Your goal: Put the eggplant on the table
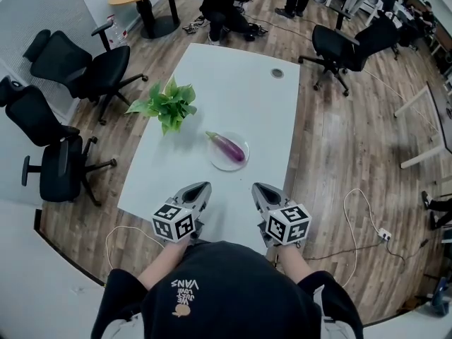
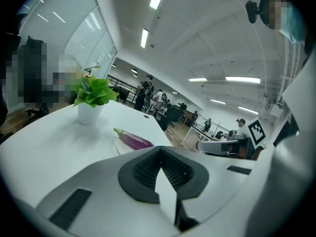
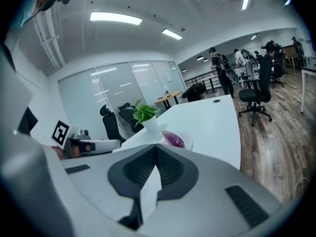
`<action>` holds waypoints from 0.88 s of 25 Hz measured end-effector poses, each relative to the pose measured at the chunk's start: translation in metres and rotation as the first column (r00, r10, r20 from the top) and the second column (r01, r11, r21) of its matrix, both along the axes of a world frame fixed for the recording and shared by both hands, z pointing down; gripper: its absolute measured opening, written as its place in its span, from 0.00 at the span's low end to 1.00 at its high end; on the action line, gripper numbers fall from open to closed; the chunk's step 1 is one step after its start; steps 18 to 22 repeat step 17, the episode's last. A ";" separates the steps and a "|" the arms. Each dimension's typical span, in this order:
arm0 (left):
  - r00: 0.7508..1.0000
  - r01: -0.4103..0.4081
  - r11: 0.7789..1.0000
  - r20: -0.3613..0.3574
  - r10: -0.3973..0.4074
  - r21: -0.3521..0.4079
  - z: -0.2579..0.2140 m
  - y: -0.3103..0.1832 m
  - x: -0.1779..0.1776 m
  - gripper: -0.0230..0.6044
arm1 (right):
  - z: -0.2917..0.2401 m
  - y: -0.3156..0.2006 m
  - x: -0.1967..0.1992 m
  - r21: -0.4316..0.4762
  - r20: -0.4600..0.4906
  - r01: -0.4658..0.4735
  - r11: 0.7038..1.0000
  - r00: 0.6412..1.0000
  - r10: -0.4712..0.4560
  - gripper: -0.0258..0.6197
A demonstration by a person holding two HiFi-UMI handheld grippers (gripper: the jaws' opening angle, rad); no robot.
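A purple eggplant [image 1: 227, 147] lies on a small white plate [image 1: 224, 164] near the middle of the white table [image 1: 240, 83]. My left gripper [image 1: 203, 187] and right gripper [image 1: 258, 187] hover side by side over the table's near edge, both shut and empty, short of the plate. The left gripper view shows the eggplant [image 2: 134, 140] just beyond the closed jaws of my left gripper [image 2: 159, 149]. In the right gripper view the eggplant [image 3: 173, 139] lies past the shut right gripper [image 3: 156, 147].
A potted green plant [image 1: 168, 104] stands left of the plate. A round cable port [image 1: 277, 73] sits at the table's far end. Black office chairs [image 1: 85, 69] stand to the left and one [image 1: 339, 48] at the far right. People are at the back of the room.
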State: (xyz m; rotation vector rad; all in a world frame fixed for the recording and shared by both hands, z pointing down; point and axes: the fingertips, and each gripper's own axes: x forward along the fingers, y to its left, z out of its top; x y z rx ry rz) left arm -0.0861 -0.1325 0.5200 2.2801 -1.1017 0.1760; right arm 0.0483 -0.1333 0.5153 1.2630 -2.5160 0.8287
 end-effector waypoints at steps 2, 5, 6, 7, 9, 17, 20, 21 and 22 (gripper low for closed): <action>1.000 0.003 1.000 0.002 -0.003 -0.003 0.001 0.000 -0.002 0.05 | 0.000 -0.001 -0.002 0.000 -0.001 0.002 1.000 1.000 -0.002 0.07; 1.000 0.003 1.000 -0.002 -0.003 -0.007 0.001 0.001 -0.002 0.05 | 0.001 0.000 -0.002 -0.004 -0.007 0.005 1.000 1.000 -0.005 0.07; 1.000 0.003 1.000 -0.004 -0.003 -0.008 0.001 0.001 -0.002 0.05 | 0.001 0.000 -0.003 -0.005 -0.010 0.006 1.000 1.000 -0.006 0.07; 1.000 0.004 1.000 -0.006 -0.004 -0.008 0.000 0.001 -0.003 0.05 | 0.001 0.000 -0.004 -0.005 -0.011 0.008 1.000 1.000 -0.008 0.07; 1.000 0.006 1.000 -0.009 -0.006 -0.010 0.000 0.001 -0.005 0.05 | 0.001 0.000 -0.005 -0.005 -0.012 0.011 1.000 1.000 -0.011 0.07; 1.000 0.012 1.000 -0.017 -0.012 -0.012 0.001 -0.003 -0.011 0.05 | 0.000 -0.003 -0.011 -0.005 -0.016 0.016 1.000 1.000 -0.016 0.07; 1.000 0.012 1.000 -0.017 -0.012 -0.012 0.001 -0.003 -0.011 0.05 | 0.000 -0.003 -0.011 -0.005 -0.016 0.016 1.000 1.000 -0.016 0.07; 1.000 0.012 1.000 -0.017 -0.012 -0.012 0.001 -0.003 -0.011 0.05 | 0.000 -0.003 -0.011 -0.005 -0.016 0.016 1.000 1.000 -0.016 0.07; 1.000 0.012 1.000 -0.017 -0.012 -0.012 0.001 -0.003 -0.011 0.05 | 0.000 -0.003 -0.011 -0.005 -0.016 0.016 1.000 1.000 -0.016 0.07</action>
